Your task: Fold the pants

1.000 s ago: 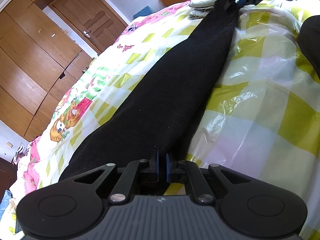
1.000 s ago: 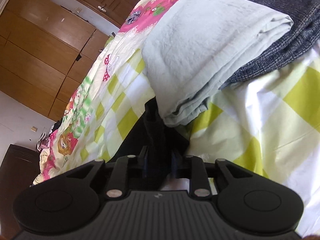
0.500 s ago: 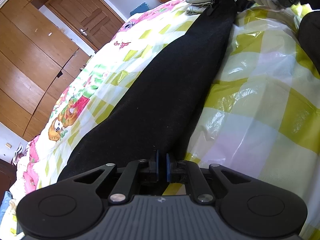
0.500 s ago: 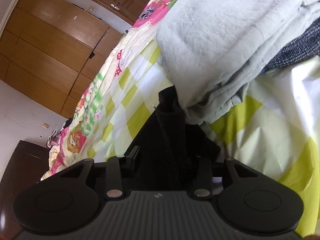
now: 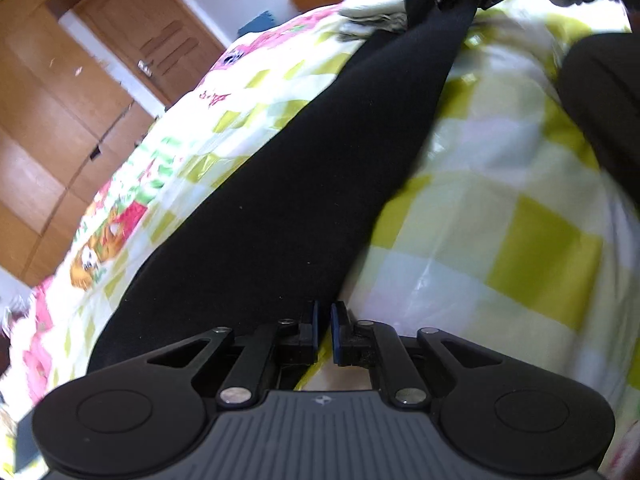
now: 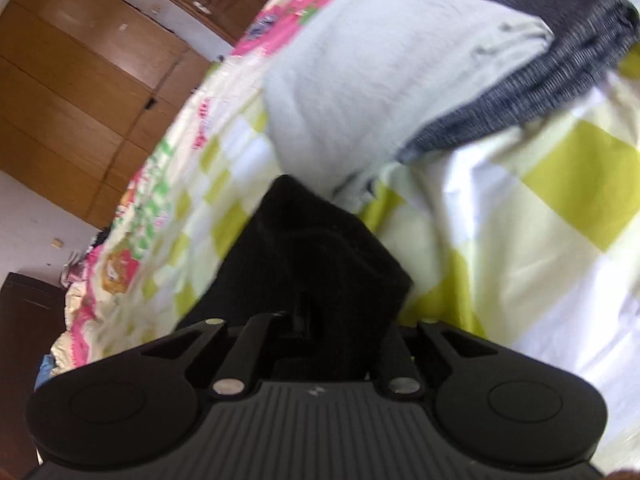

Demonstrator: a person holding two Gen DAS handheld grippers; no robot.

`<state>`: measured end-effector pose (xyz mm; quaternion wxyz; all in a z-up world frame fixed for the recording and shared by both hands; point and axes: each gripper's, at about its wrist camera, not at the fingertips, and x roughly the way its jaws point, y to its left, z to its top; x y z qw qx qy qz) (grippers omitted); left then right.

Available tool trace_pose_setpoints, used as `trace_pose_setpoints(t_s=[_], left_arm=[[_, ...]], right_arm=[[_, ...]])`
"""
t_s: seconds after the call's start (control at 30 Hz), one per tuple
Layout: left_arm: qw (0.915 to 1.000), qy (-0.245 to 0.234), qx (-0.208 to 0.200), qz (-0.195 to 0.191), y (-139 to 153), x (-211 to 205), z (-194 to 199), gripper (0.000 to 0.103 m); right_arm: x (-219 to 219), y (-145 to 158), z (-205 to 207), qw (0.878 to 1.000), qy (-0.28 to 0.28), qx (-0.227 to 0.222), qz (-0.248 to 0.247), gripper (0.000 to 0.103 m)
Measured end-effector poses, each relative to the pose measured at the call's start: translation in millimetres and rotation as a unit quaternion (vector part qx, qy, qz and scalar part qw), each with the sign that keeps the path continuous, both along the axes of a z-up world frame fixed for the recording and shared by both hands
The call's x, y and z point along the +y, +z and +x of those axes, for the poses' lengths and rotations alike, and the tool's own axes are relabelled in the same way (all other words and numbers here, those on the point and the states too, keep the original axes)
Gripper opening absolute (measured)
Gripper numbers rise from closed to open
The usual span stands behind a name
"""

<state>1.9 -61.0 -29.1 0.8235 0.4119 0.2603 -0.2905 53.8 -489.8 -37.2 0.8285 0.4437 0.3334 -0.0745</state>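
Under black pants point(image 6: 320, 264), right jaws hidden.

Black pants point(image 5: 320, 168): you have one.
Folded garments: two, pale green point(image 6: 380, 72) and grey knit point(image 6: 540, 72).
Grippers: two, left gripper point(image 5: 324, 330), right gripper point(image 6: 320, 320).

light: bright daylight | glare: blown-out upper right | blur: motion-smeared | edges: fisheye-curved, dark corners

folded clothes stack point(image 6: 392, 92) ahead, bedspread point(image 6: 540, 240) free rightward
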Motion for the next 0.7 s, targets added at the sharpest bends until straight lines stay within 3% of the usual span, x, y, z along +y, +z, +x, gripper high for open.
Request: trace_pose_setpoints(t_s=[0.07,0.13,0.27,0.37,0.47,0.53,0.6,0.7], left_arm=[[0.9999,0.011,-0.001,-0.013,5.2,3.9,-0.6,0.024],[0.999,0.033,-0.006,-0.03,15.9,15.7,-1.1,0.028],[0.9964,0.069,-0.039,-0.03,28.8,47.3,-3.9,0.028],[0.9921,0.104,-0.068,-0.021,36.4,78.4,-0.9,0.028],[0.9831,0.158,-0.091,-0.011,39.8,119.4,11.0,0.028],[0.9753,0.198,-0.097,-0.003,37.8,148.3,20.7,0.028],[0.9653,0.24,-0.104,0.0,35.6,178.7,29.4,0.028],[0.9446,0.311,-0.102,-0.02,32.9,227.5,45.1,0.029]], right_arm=[[4.0,15.7,-2.3,1.0,0.009,-0.021,-0.011,0.017],[11.8,37.1,-0.7,0.997,0.026,-0.034,-0.068,0.024],[33.9,63.9,16.2,0.979,0.054,0.004,-0.198,0.025],[58.3,85.1,21.0,0.947,0.03,0.024,-0.319,0.025],[100.6,110.1,30.0,0.914,0.039,-0.011,-0.404,0.029],[137.2,124.8,49.0,0.907,0.081,-0.044,-0.411,0.032],[189.5,131.6,76.8,0.892,0.167,-0.069,-0.415,0.034],[279.1,121.5,127.9,0.872,0.311,-0.114,-0.361,0.041]])
